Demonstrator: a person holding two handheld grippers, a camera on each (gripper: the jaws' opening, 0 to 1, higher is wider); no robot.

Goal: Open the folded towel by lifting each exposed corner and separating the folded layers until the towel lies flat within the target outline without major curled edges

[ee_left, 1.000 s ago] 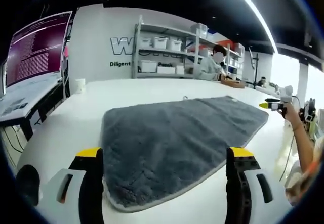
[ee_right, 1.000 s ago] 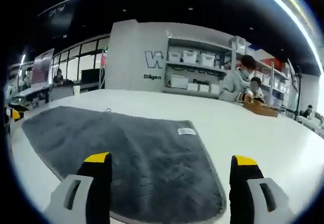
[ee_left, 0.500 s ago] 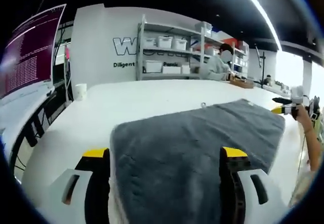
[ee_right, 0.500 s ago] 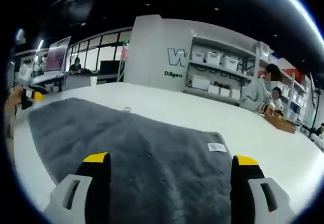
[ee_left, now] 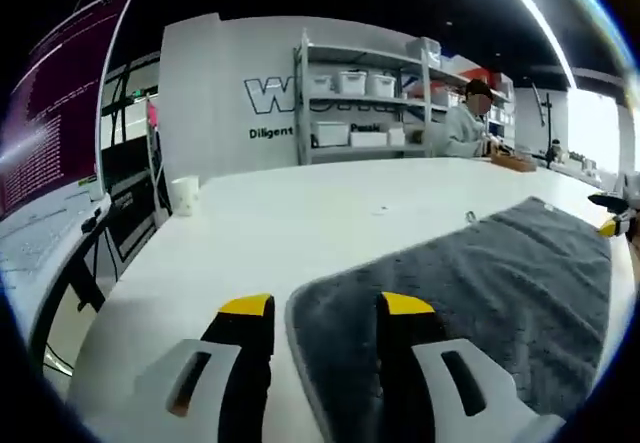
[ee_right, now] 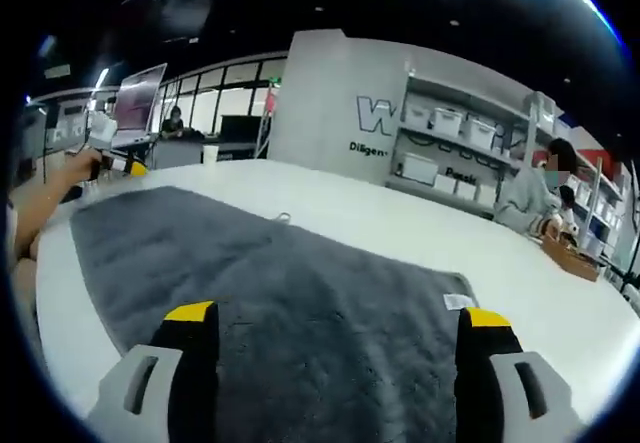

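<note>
A grey towel (ee_left: 480, 283) lies spread on the white table (ee_left: 300, 203), with a small loop at its far edge. My left gripper (ee_left: 325, 308) has its jaws narrowed on either side of the towel's near corner, and a gap still shows between them. In the right gripper view the same towel (ee_right: 300, 283) runs under my right gripper (ee_right: 338, 315), whose jaws stand wide open over the fabric near the white label (ee_right: 458, 301). The left gripper (ee_right: 110, 163) shows far left in a hand. The right gripper (ee_left: 610, 225) shows at the towel's far right end.
A white cup (ee_left: 184, 195) stands near the table's left edge, beside a large monitor (ee_left: 60, 93). Shelves with white boxes (ee_left: 360, 103) line the back wall. A person (ee_left: 470, 123) sits at the far end of the table (ee_right: 400, 228).
My left gripper's jaws have narrowed around the towel's near corner, and its view has swung left and lower. The right gripper's view has shifted slightly; its jaws stay wide.
</note>
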